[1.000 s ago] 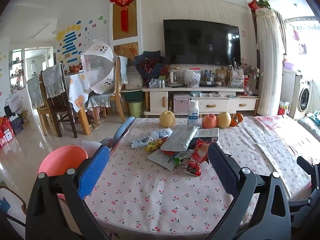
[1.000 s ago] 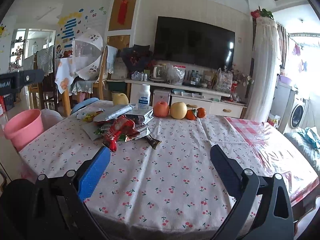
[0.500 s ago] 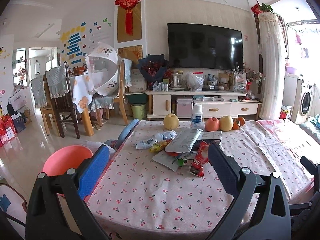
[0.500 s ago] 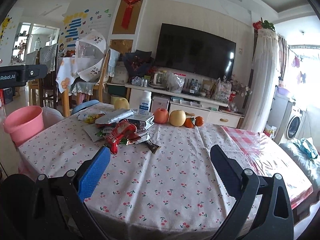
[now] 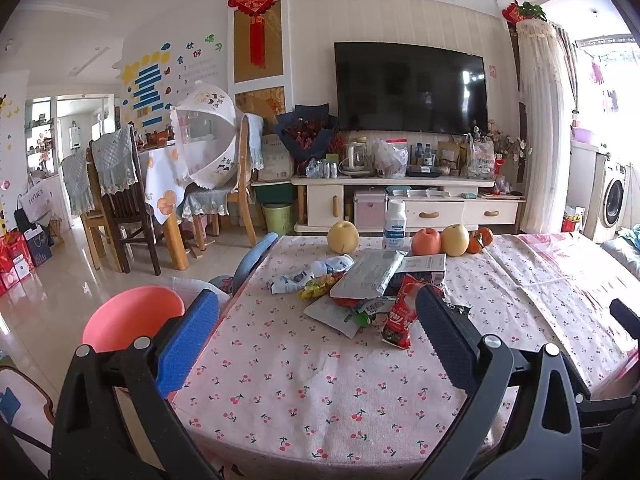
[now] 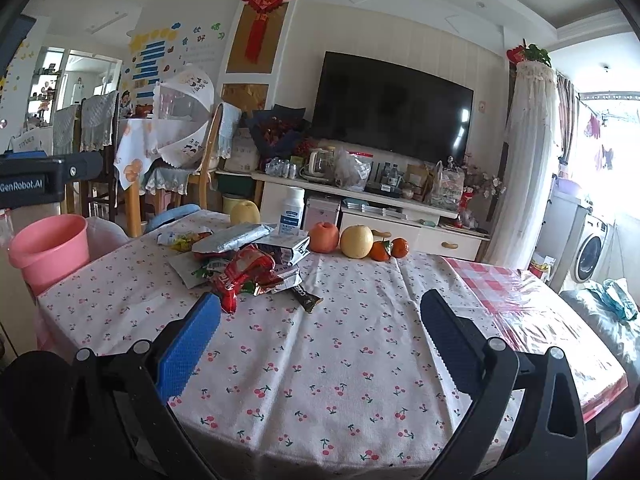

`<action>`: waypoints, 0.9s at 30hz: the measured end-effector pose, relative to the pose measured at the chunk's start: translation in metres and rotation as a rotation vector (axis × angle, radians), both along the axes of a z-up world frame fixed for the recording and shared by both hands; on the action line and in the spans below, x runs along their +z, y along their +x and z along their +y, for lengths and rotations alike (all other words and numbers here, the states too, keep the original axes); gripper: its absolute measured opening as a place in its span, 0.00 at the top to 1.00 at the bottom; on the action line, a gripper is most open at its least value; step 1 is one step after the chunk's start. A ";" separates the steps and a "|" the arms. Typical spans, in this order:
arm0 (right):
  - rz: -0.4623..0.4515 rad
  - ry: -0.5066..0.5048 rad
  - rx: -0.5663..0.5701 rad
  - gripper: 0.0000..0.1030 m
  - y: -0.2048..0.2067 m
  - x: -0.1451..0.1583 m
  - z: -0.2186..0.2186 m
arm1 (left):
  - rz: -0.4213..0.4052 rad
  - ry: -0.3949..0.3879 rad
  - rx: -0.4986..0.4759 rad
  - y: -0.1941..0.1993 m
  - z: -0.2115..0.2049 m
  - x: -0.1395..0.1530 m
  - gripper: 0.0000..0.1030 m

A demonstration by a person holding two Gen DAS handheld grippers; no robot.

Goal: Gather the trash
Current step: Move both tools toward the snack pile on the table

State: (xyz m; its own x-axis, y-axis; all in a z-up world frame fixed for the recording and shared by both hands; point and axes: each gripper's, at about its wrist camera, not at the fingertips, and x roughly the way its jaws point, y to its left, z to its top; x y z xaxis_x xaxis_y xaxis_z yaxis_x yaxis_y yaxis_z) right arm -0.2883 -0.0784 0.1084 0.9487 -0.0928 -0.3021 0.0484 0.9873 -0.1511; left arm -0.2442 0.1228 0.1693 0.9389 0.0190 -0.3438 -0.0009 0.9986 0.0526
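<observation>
Red snack wrapper [image 6: 240, 276] tops the litter heap beside the pink bucket [image 6: 50, 250]; left gripper [image 5: 316, 336] and right gripper [image 6: 320, 340], both spread and empty, should approach low, taking one wrapper at a time.

Apple [image 6: 324, 237], pear [image 6: 356, 241] and white bottle [image 6: 292, 211] stand before the television [image 6: 390, 108].

- Left gripper [image 5: 316, 334]: black angular frame, silver screws at the joints, one blue textured pad [image 5: 188, 340], one dark ribbed pad [image 5: 448, 340].
- Right gripper [image 6: 320, 334]: same black build, same pad pairing.
- Far left of the right view: black housing [image 6: 48, 178] lettered "GenRobot.AI".
</observation>
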 end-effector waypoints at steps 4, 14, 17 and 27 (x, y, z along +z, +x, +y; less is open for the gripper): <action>0.005 0.001 0.003 0.04 0.001 -0.001 0.000 | 0.009 0.011 0.005 0.003 -0.001 -0.006 0.04; 0.018 0.000 0.014 0.04 0.007 -0.006 -0.002 | 0.004 0.036 -0.002 0.010 -0.007 -0.017 0.04; 0.010 0.004 0.041 0.04 0.008 -0.007 -0.002 | -0.009 0.056 -0.006 0.011 -0.009 -0.023 0.04; 0.101 0.072 0.131 0.04 0.032 -0.019 -0.005 | 0.068 0.030 -0.049 0.031 -0.007 -0.048 0.04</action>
